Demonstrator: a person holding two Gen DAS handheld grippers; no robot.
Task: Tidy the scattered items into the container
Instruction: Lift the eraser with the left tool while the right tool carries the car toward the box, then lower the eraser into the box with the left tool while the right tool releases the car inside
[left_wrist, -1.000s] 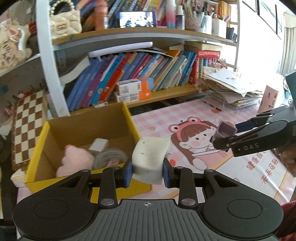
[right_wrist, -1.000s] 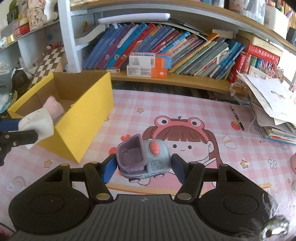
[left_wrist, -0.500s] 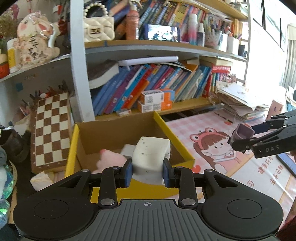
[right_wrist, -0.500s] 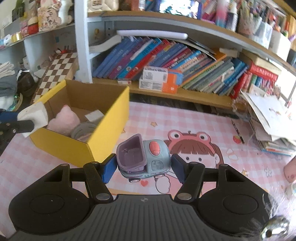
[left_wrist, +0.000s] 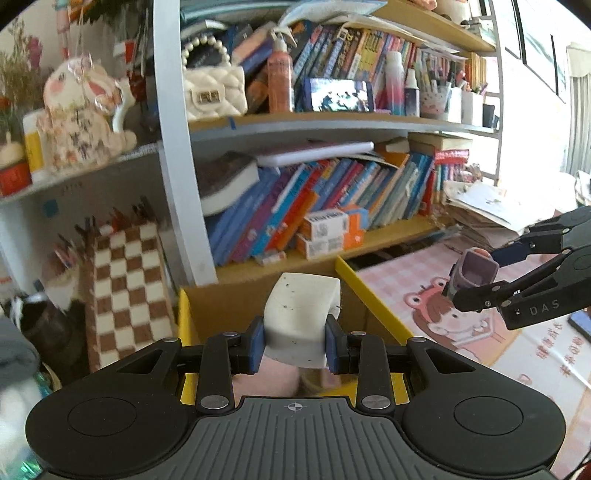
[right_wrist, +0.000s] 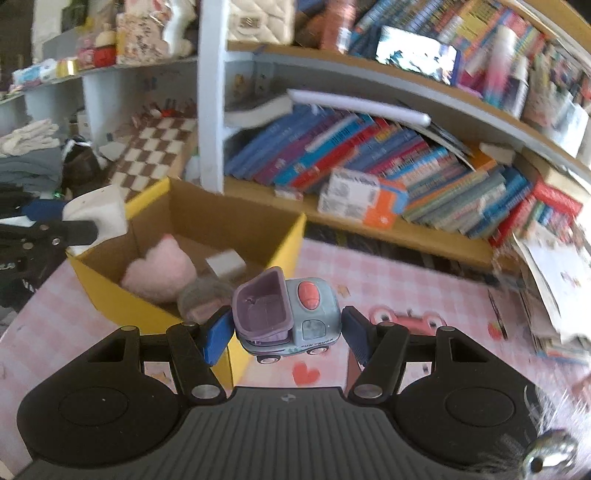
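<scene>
Left wrist view: the left gripper (left_wrist: 294, 345) is clamping a white sponge block (left_wrist: 300, 319) between its fingers, above the yellow cardboard box (left_wrist: 373, 302) lying beyond them. Right wrist view: the right gripper (right_wrist: 286, 334) is gripping a toy truck (right_wrist: 286, 317) between its fingers, with the box's near corner just left of them.

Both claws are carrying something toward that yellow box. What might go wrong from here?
The toy truck looks loosely held: the right gripper has a gap at one pad, so it may slip out short of the yellow box. The left gripper holds the white block over the box; both arriving together could bump.
</scene>
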